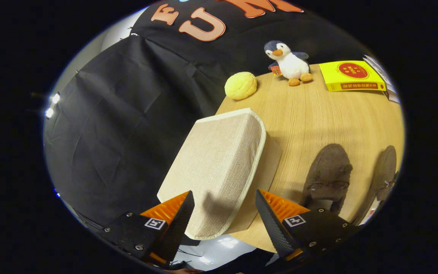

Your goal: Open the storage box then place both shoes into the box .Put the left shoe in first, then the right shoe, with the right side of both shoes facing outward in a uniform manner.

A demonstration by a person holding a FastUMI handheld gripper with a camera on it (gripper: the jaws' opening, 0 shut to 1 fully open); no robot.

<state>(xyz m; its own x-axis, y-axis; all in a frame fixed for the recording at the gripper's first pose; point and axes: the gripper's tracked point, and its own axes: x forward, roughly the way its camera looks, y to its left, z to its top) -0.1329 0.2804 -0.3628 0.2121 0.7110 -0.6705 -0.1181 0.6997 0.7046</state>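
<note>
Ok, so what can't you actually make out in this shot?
- Storage box: its closed lid hides the inside, and its near corner lies between the open gripper fingers.
- Nearer shoe: its heel end is covered by one finger.
- Farther shoe: cut off at the picture's rim, so left or right is unclear.
- Yellow box: print too small to read.

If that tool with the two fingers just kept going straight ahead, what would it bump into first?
Most likely the beige fabric storage box. The tool is open, and the box's near end lies between and just ahead of its fingers, lid closed. How near it is I can't tell from this one view. The brown shoes sit off to the side.
</note>
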